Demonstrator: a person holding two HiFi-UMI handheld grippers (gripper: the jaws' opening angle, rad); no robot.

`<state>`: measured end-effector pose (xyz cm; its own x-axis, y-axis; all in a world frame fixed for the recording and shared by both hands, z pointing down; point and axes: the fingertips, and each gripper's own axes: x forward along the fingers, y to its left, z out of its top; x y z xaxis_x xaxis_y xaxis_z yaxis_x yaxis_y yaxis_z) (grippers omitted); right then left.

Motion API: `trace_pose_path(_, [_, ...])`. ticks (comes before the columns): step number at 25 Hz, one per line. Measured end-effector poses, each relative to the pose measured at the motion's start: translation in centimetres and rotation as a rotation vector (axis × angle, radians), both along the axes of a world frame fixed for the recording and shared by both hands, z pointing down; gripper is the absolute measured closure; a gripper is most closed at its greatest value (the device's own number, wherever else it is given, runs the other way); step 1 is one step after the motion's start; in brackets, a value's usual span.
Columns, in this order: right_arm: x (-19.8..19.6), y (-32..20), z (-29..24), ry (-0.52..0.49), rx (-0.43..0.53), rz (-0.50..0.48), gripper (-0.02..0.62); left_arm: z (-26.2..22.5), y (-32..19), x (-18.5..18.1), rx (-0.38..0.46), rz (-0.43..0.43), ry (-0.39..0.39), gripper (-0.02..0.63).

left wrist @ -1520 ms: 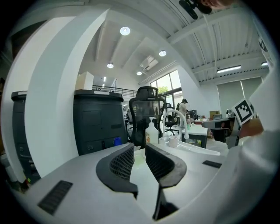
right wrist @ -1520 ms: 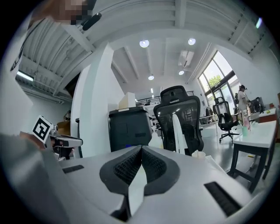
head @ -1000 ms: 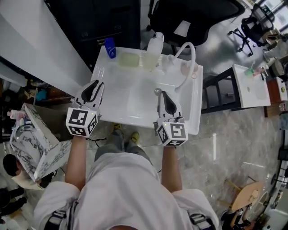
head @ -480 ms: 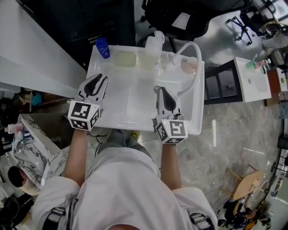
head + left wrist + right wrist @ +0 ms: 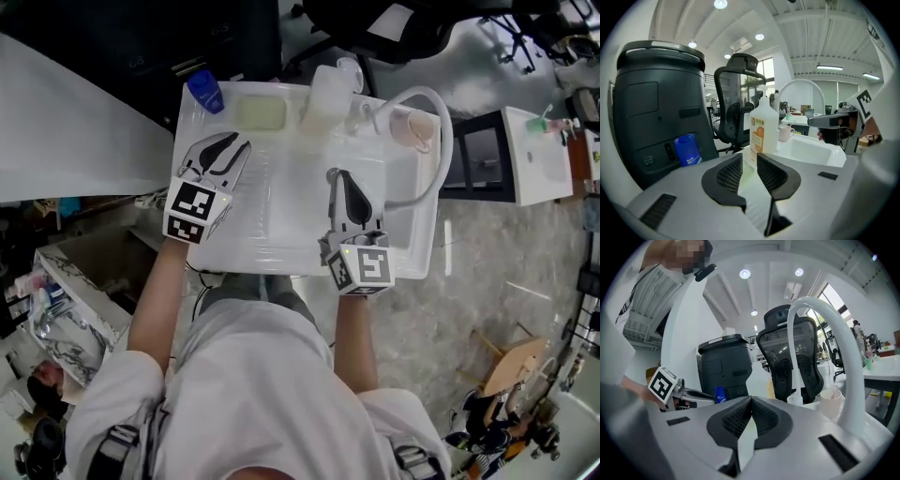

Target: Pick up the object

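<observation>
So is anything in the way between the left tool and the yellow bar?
Nothing visible. Only bare white ledge lies between the left tool and the yellow bar; the bottle stands beside it.

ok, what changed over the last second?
Left gripper moved forward over the sink, along its left side; right gripper barely shifted. Nothing taken or released: left tongs slightly apart, right shut, both empty. Bottle and blue tub unmoved.

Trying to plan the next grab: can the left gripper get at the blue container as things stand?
Probably yes: the left gripper is open and empty, and the blue container stands ahead to its left with nothing between.
</observation>
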<state>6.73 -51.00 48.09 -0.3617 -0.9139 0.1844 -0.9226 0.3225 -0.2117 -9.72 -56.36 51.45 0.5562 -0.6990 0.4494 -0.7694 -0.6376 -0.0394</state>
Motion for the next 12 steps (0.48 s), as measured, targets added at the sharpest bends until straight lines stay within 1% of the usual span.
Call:
trace_pose_path(5, [-0.2,-1.1,1.2,0.003,-0.017,-0.004,0.588,3.2,-1.8,2.3,-0.025,0.101,-0.081,0.514])
trace_pose_path(8, [0.0,-1.7,1.9,0.008,-0.030,-0.006,0.588,5.6,-2.9,3.7,-0.054,0.151,-0.131,0.514])
trace_pose_path(12, [0.0,-2.4,2.7,0.014,-0.034,-0.020,0.588,9.2,-4.3,5.0,-0.096,0.212,-0.219,0.512])
